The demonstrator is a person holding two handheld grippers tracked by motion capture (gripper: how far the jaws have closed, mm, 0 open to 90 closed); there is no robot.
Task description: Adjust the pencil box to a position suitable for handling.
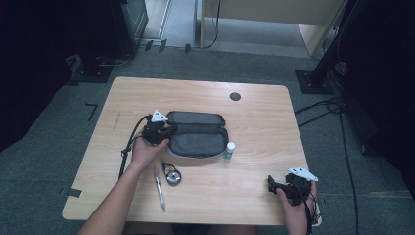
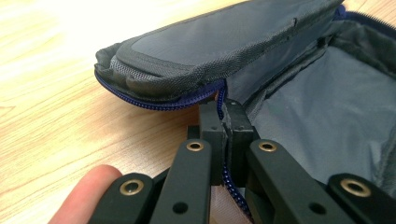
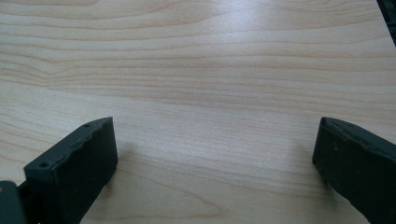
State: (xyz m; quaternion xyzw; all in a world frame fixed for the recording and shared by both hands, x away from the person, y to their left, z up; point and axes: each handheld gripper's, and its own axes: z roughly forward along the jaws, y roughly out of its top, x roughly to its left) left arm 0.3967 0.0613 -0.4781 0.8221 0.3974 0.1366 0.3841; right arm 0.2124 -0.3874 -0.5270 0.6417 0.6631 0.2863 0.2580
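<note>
Grey case [image 1: 196,133] lies unzipped; my left gripper [image 2: 225,122] clamps its edge. Right gripper [image 1: 275,184] rests spread, empty. Pen [image 1: 159,189] and bottle [image 1: 230,150] wait outside.

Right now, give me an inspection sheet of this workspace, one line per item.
Surface: light wooden table, dark round grommet near its far edge.
Job's things: grey pencil case, unzipped and lying open, blue zipper along its edge.
Clutter: small white bottle with green base beside the case; pen and a round metal object nearer the person.
Grippers: left gripper shut on the case's edge at the zipper; right gripper open, jaws wide apart over bare wood at the near right corner.
Cables: black cable trails from the left gripper; more cables on the floor to the right.
Surroundings: grey carpet, dark stands, tape marks.
</note>
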